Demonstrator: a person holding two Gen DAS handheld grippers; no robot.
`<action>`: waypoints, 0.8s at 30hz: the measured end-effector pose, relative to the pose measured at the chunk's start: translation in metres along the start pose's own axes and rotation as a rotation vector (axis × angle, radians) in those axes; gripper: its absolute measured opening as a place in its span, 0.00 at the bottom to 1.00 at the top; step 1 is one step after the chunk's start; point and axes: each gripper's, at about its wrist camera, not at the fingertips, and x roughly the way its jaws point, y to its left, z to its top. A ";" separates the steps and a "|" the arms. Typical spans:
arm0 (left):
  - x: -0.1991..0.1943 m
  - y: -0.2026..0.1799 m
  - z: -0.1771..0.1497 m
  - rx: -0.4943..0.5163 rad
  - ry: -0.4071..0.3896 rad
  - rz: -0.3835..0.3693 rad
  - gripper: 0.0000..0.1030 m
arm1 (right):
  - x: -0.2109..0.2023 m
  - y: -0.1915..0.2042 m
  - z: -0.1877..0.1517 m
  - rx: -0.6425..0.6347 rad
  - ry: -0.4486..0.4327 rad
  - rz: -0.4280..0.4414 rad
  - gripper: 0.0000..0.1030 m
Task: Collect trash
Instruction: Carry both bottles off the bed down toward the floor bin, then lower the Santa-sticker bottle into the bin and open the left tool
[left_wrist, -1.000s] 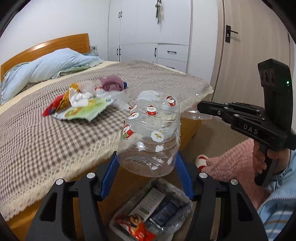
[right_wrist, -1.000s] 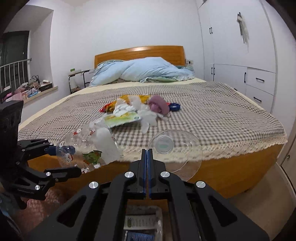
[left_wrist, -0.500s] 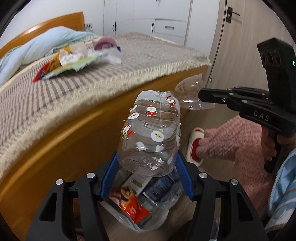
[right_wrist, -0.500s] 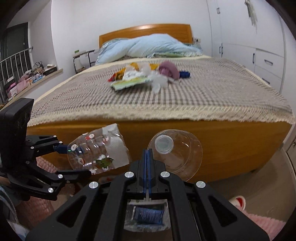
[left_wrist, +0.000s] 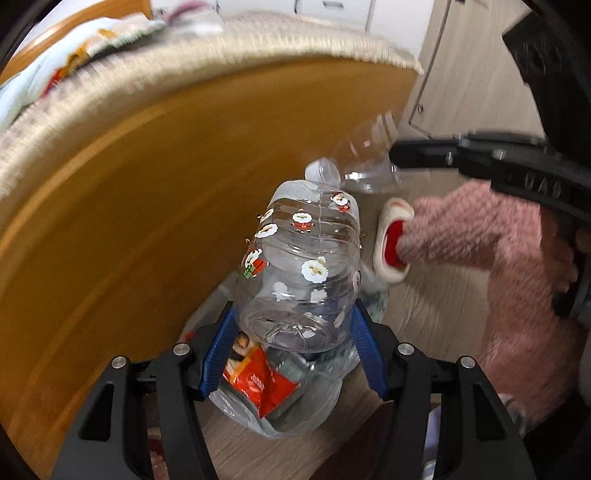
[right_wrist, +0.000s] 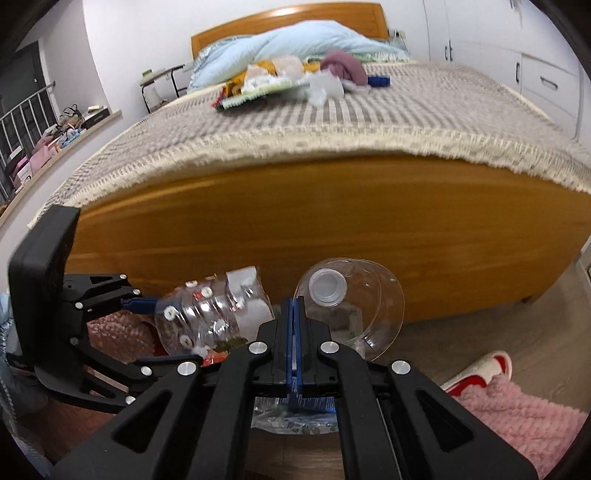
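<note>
The left gripper (left_wrist: 295, 328) is clamping the lower half of a cut clear plastic bottle printed with small Santa figures (left_wrist: 301, 273) between its blue pads, jaws standing about halfway apart against the bottle's sides. That piece is hanging directly above a clear plastic trash bag (left_wrist: 280, 398) sitting on the wooden floor (left_wrist: 436, 306) beside the long edge of the wooden bed frame (left_wrist: 147, 206); a red snack wrapper (left_wrist: 258, 380) is lying inside the bag.

The right gripper (right_wrist: 294, 314) is pinching, with its jaws fully together, the thin wall of the bottle's clear domed top half with a white neck (right_wrist: 351, 299), which is hanging just right of the Santa piece and close to the bed's side board. The bag's contents under this gripper are mostly hidden, so what is lying there is hard to tell.

On the checked bedspread (right_wrist: 406, 110), near the middle, a heap of wrappers, tissues and a mauve cloth (right_wrist: 295, 74) is lying. A person's leg in fluffy pink fabric (left_wrist: 480, 229) is ending in a white-and-red slipper (left_wrist: 391, 240) on the floor just beside the bag.
</note>
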 end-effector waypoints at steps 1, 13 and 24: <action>0.006 -0.001 0.000 0.005 0.015 -0.006 0.57 | 0.004 -0.002 0.000 0.010 0.015 0.003 0.01; 0.091 -0.013 -0.019 0.070 0.187 -0.055 0.57 | 0.054 -0.019 -0.017 0.105 0.221 0.001 0.01; 0.145 -0.017 -0.030 0.097 0.275 -0.078 0.57 | 0.092 -0.011 -0.027 0.045 0.345 -0.074 0.01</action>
